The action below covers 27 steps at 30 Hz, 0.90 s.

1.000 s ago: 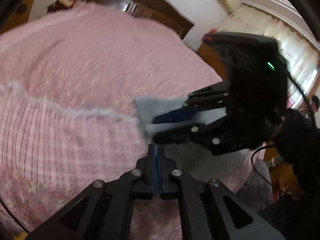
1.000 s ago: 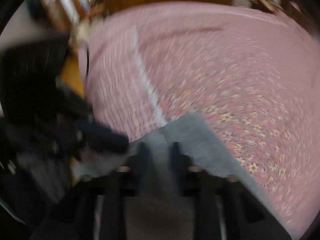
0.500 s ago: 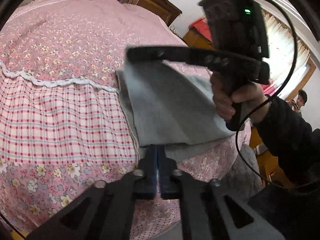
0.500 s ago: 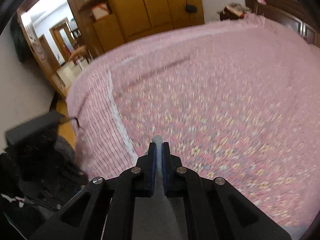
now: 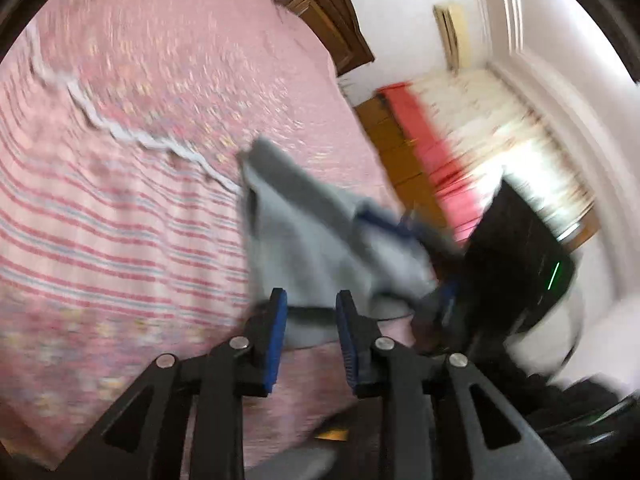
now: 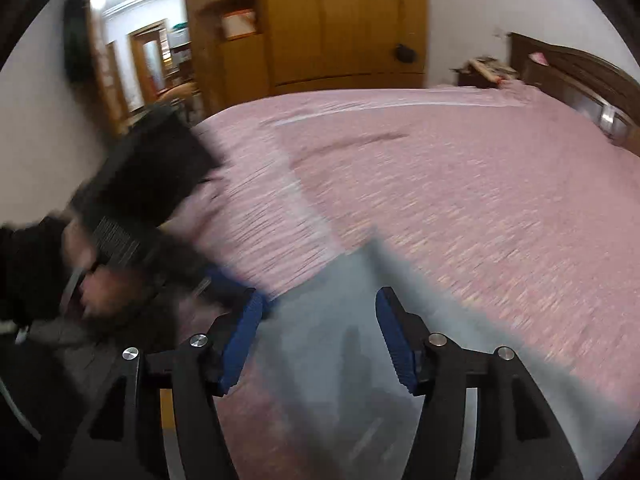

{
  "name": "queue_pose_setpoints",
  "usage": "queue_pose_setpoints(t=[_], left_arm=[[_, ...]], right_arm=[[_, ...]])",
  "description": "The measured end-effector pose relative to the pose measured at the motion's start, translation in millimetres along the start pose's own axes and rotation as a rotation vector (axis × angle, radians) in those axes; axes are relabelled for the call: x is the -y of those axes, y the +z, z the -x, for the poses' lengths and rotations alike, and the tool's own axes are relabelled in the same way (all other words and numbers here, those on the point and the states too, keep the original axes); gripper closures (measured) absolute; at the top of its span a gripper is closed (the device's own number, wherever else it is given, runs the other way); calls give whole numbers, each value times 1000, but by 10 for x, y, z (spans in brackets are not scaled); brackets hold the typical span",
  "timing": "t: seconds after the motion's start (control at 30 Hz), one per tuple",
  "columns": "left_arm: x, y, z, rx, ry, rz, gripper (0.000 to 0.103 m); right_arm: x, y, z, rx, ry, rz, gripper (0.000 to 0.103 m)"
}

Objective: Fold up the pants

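Observation:
The grey pants (image 5: 320, 236) lie folded in a bundle near the edge of the pink bed (image 5: 160, 100). My left gripper (image 5: 311, 300) is open, its blue pads just short of the bundle's near edge. My right gripper (image 6: 318, 296) is open above the grey cloth (image 6: 340, 360), which spreads below and between its fingers. In the left wrist view the right gripper's body (image 5: 516, 256) sits at the bundle's right side. In the right wrist view the left gripper (image 6: 148, 184) shows at the left. Both views are motion-blurred.
The pink floral bedspread (image 6: 480, 200) has a checked band and a white lace trim (image 5: 120, 128). A wooden wardrobe (image 6: 340, 20) and a doorway stand beyond the bed. The dark headboard (image 6: 580, 72) is at the right. Red fabric (image 5: 428, 152) and a curtained window are beside the bed.
Both grippers were shut on the grey pants half a second ago and now stand open. The cloth has dropped from its lifted spread into a bundle on the bed. Both cameras are moving.

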<state>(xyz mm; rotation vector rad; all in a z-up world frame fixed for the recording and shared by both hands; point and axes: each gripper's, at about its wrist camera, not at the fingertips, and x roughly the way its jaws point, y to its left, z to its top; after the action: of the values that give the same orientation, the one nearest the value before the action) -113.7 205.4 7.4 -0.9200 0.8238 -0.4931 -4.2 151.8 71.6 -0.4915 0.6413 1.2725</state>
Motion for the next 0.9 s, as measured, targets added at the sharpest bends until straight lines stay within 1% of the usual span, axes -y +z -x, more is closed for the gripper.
queue_pose_setpoints(t=[0.03, 0.07, 0.1, 0.13, 0.17, 0.2, 0.27, 0.33, 0.37, 0.47, 0.53, 0.57, 0.6, 0.63, 0.67, 0.7, 0.73, 0.77, 0.8, 0.87, 0.9], left_arm=[[-40, 32, -4, -5, -7, 19, 78], [-67, 53, -12, -8, 2, 22, 78], [-79, 73, -18, -11, 14, 25, 78], [-95, 90, -42, -16, 24, 35, 78], [-103, 115, -70, -20, 33, 46, 78], [-149, 118, -94, -24, 43, 70, 77], [-254, 132, -100, -7, 20, 109, 74], [-323, 129, -67, 12, -7, 129, 72], [-384, 121, -35, 16, -13, 136, 66], [-481, 104, 5, 22, -69, 147, 57], [-496, 110, 64, 30, -87, 157, 56], [-494, 103, 108, 33, -92, 159, 61], [-500, 91, 149, 40, -80, 147, 68], [-485, 94, 187, 50, -60, 127, 90], [-443, 86, 279, 63, -16, 99, 101], [-417, 88, 328, 89, 70, 59, 101], [-415, 83, 358, 91, 99, 58, 101], [-427, 75, 353, 81, 100, 72, 101], [-494, 68, 342, 52, 116, 98, 101], [-559, 44, 341, 27, 148, 123, 101], [-562, 36, 376, 25, 147, 134, 101]], right_arm=[[-112, -76, -16, -6, -1, 27, 48], [-187, -124, -50, -18, -4, 54, 59], [-264, -161, -132, -36, -28, 84, 71], [-316, -193, -219, -58, -70, 108, 76], [-340, -206, -291, -69, -107, 120, 91], [-332, -208, -286, -64, -122, 120, 99], [-311, -206, -264, -33, -121, 95, 99], [-294, -208, -146, 15, -86, 58, 99], [-284, -204, -100, 30, -75, 44, 99], [-211, -201, 23, 76, -17, -44, 99], [-165, -191, 42, 102, 10, -95, 99], [-178, -191, 21, 103, 13, -101, 99], [-183, -198, -1, 100, 7, -99, 99], [-201, -211, -49, 84, -5, -87, 99], [-245, -208, -125, 71, -10, -81, 99], [-288, -231, -180, 50, -18, -71, 99], [-319, -256, -239, 27, -25, -60, 99], [-338, -274, -288, 9, -32, -54, 99], [-361, -303, -347, -12, -42, -50, 99], [-368, -334, -399, -19, -46, -63, 99], [-367, -341, -399, -17, -41, -72, 97]])
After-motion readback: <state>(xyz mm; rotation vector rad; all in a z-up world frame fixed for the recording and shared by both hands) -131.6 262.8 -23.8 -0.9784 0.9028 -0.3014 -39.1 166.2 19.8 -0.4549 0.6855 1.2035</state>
